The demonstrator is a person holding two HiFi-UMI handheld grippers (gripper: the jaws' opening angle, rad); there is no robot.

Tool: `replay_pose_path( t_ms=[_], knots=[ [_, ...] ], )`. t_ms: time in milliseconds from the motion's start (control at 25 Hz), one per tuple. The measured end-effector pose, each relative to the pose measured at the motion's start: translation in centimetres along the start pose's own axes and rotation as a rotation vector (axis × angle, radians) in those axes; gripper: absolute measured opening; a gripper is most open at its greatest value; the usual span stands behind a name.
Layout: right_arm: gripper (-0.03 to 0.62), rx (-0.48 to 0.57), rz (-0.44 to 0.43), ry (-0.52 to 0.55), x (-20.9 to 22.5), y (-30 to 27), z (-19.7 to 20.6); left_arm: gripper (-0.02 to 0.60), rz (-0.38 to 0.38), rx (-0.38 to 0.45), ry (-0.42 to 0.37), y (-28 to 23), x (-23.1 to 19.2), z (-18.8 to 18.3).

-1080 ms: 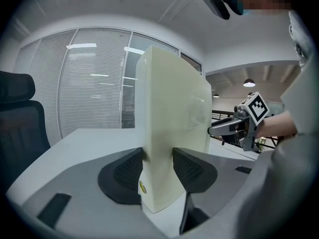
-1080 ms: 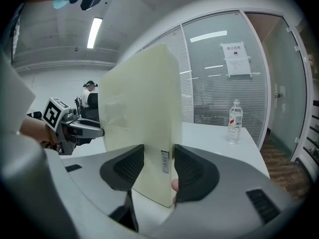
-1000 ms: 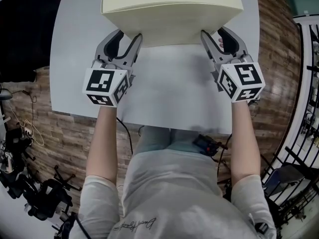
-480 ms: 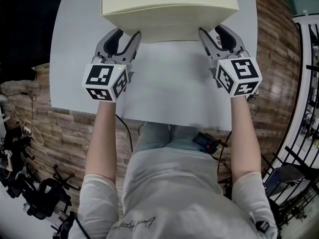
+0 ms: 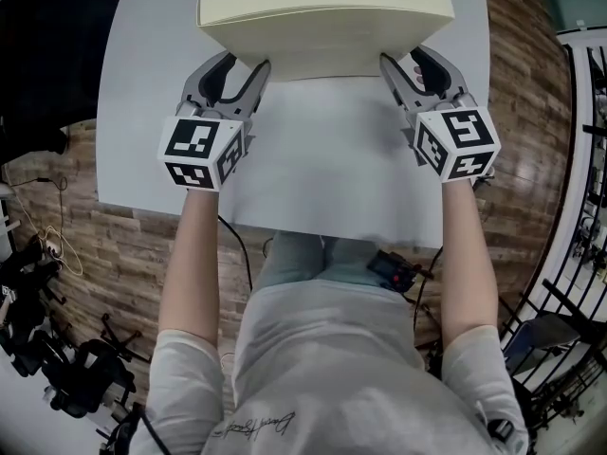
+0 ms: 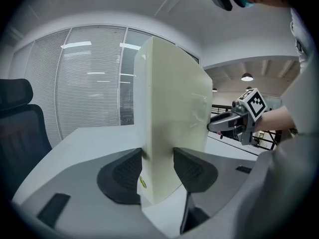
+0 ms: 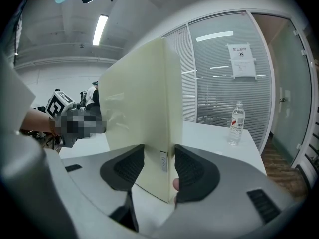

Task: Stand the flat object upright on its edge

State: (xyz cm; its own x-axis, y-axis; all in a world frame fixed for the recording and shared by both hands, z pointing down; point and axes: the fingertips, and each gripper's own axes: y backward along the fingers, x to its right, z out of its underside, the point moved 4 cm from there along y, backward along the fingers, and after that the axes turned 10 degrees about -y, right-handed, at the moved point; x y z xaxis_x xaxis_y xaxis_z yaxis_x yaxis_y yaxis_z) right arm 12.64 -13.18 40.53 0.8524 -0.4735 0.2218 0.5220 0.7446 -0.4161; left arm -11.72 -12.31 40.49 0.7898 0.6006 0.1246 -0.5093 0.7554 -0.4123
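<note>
We find the cream-coloured flat object (image 5: pixel 322 17) standing on its long edge at the far side of the white table (image 5: pixel 322 159), broad faces upright, one face turned toward the person. It spans the space between the two grippers, which are set at its two ends.

The left gripper (image 5: pixel 239 72) is clamped on the object's left end. In the left gripper view both ribbed pads (image 6: pixel 128 169) press flat against opposite faces of the slab, near its lower corner. A small yellow-green sticker (image 6: pixel 142 181) sits on the end face just above that corner.

The right gripper (image 5: pixel 410 64) is clamped likewise on the right end. In the right gripper view one pad lies on each face, and a small pale label (image 7: pixel 163 162) on the end face shows between them.

The lower edge appears to rest on the table, but the gripper bodies cover most of that line, so we cannot confirm contact along its full length.

A clear water bottle (image 7: pixel 237 122) stands well apart, on the table beyond the right gripper. A dark chair (image 6: pixel 20 128) stands beside the table on the left.
</note>
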Motion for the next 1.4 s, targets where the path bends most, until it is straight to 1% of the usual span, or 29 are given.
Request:
replay_pose_path(
  t_ms=[280,400,560,800,1160,1400],
  knots=[
    [0.224,0.008,-0.013,0.013,-0.2,-0.2,-0.1,0.215,-0.007,0.017,-0.02,0.1,-0.3,0.0],
    [0.225,0.009,-0.016,0.009,-0.3,-0.2,0.0,0.233,-0.025,0.012,-0.028,0.2,-0.3,0.0],
    [0.229,0.006,-0.02,0.009,-0.3,0.0,-0.2,0.239,-0.025,0.008,-0.021,0.1,-0.3,-0.4],
    [0.229,0.004,-0.015,0.006,-0.3,-0.1,0.0,0.239,-0.026,-0.001,-0.017,0.3,-0.5,0.1],
    [0.229,0.007,-0.006,0.002,-0.5,0.9,0.0,0.239,-0.028,-0.005,-0.007,1.4,-0.1,0.2],
    [0.229,0.005,-0.008,-0.01,-1.1,1.9,0.4,0.239,-0.021,-0.007,0.015,2.4,0.7,0.5]
  ],
)
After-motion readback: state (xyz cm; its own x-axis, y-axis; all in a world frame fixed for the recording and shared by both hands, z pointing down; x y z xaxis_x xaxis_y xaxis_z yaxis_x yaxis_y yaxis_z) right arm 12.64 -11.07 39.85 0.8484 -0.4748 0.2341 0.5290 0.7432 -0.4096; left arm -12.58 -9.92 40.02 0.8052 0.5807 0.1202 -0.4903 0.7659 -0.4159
